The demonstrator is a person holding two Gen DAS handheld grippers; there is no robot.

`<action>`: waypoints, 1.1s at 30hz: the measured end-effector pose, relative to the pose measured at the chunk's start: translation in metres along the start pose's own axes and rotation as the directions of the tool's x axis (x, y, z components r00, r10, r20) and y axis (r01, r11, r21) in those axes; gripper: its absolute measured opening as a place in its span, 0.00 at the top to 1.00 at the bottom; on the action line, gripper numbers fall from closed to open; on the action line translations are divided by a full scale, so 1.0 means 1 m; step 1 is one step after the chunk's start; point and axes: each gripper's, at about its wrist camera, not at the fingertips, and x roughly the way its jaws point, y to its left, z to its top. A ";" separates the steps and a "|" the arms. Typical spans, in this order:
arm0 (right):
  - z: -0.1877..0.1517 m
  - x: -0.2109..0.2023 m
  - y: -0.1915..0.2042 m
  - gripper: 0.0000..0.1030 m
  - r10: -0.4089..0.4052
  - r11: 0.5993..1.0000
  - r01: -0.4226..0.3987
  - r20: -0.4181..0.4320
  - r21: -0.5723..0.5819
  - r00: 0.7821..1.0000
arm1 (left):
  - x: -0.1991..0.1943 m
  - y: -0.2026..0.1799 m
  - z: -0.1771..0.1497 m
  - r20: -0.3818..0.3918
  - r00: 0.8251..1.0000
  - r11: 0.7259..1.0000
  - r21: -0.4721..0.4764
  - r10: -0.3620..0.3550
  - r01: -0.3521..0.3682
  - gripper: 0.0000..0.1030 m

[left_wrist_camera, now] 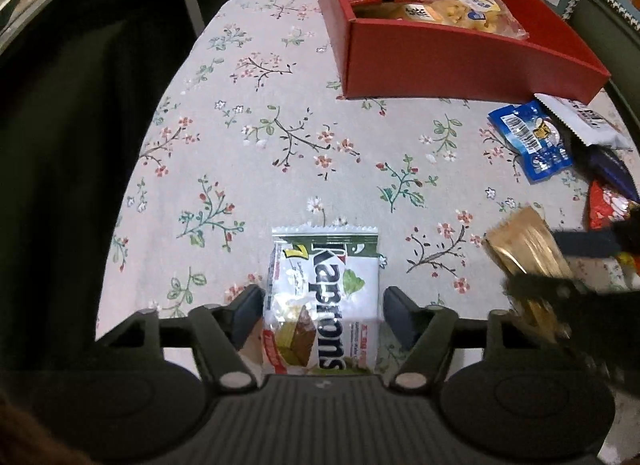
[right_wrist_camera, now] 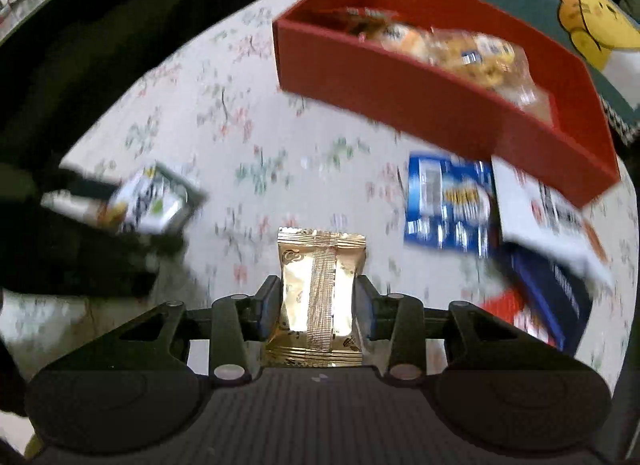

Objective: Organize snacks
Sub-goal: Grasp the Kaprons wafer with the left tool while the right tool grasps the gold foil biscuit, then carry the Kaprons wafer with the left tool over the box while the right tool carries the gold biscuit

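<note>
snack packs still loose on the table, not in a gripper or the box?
4 visible: blue packet and white packet by the red box, dark-blue pack, red pack at the right edge. More may be hidden.

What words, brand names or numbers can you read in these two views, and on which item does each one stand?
"Kaptions": white-and-green wafer packet between the left gripper's fingers.
"7": same packet, top corner.
Blue packet: barcode, print too small to read.
Gold packet in the right gripper: no readable text.
Bags in the red box: labels too small.

Left wrist view sharp, evenly lit; right wrist view motion-blurred; fisheye bending, dark vignette at edges
</note>
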 end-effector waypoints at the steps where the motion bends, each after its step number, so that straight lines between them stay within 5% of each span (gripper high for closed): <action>1: -0.004 0.001 0.000 0.54 0.000 1.000 0.000 -0.002 0.004 1.000 | 0.001 0.000 0.000 -0.001 1.000 1.000 -0.008 0.003 -0.003 0.00; 12: -0.023 0.000 0.000 0.41 0.007 1.000 -0.007 0.007 -0.014 1.000 | 0.003 -0.001 -0.004 0.025 1.000 0.999 -0.044 0.007 -0.006 0.00; 15: -0.027 -0.002 -0.002 0.52 0.003 1.000 -0.003 0.005 -0.022 1.000 | -0.002 -0.010 -0.004 0.029 1.000 1.000 -0.013 -0.011 0.012 0.17; 33: -0.025 -0.043 -0.039 0.55 -0.028 0.995 0.017 0.121 0.097 0.992 | -0.035 -0.059 0.013 0.085 0.995 0.996 0.078 -0.043 0.037 0.16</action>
